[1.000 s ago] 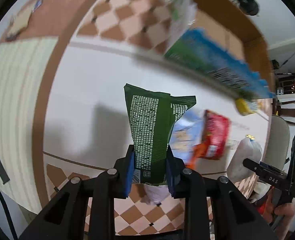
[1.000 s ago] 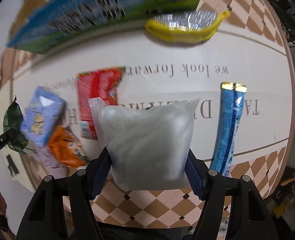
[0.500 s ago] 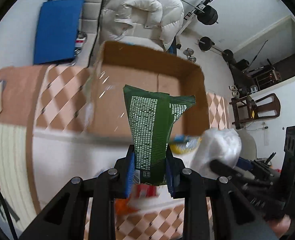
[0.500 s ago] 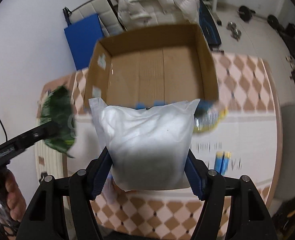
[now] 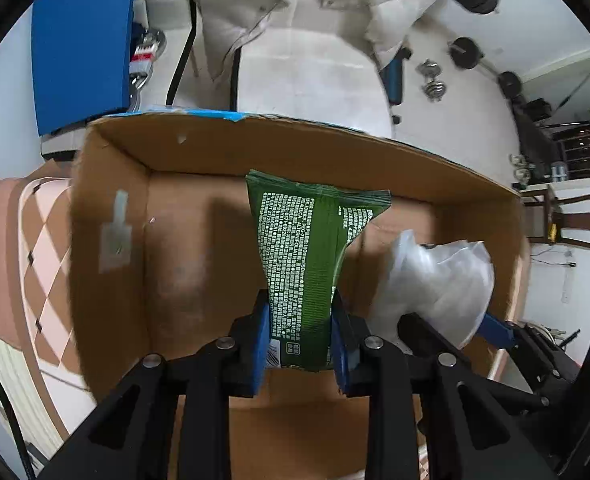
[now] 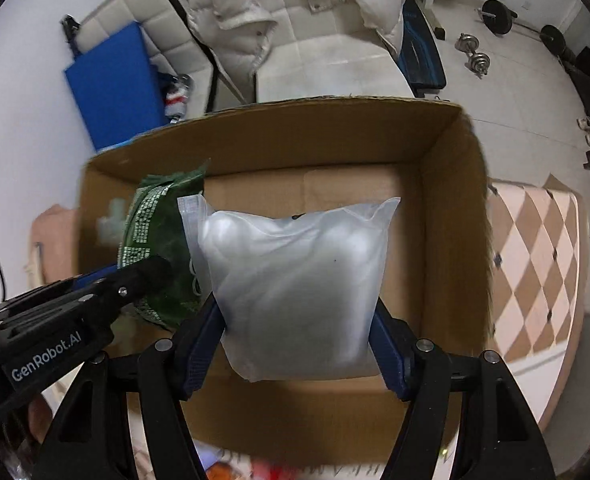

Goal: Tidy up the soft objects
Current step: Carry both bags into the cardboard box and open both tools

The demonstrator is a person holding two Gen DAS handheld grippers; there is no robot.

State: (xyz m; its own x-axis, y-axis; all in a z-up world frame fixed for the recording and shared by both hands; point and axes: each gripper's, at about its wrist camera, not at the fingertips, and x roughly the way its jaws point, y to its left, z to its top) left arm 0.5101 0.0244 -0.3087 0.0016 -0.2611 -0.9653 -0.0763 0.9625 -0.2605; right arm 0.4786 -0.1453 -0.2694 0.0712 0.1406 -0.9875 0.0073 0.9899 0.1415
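My left gripper (image 5: 299, 340) is shut on a green pouch (image 5: 303, 264) with white print and holds it upright above the open cardboard box (image 5: 111, 184). My right gripper (image 6: 299, 344) is shut on a puffy translucent white bag (image 6: 295, 288) and holds it over the same box (image 6: 447, 216). The white bag also shows at the right in the left wrist view (image 5: 439, 280). The green pouch and the left gripper show at the left in the right wrist view (image 6: 155, 240). The box floor in view is bare.
The box stands on a table with a checkered cloth (image 6: 535, 240). Behind it are a white sofa with a white puffy jacket (image 6: 295, 4), a blue mat (image 6: 111, 84), and dumbbells (image 6: 471, 52) on the floor. Blurred packets lie at the near edge (image 6: 255, 468).
Both grippers have swung up from the table, carrying their packets, and now hang over the open box, which fills both views. The grips are unchanged.
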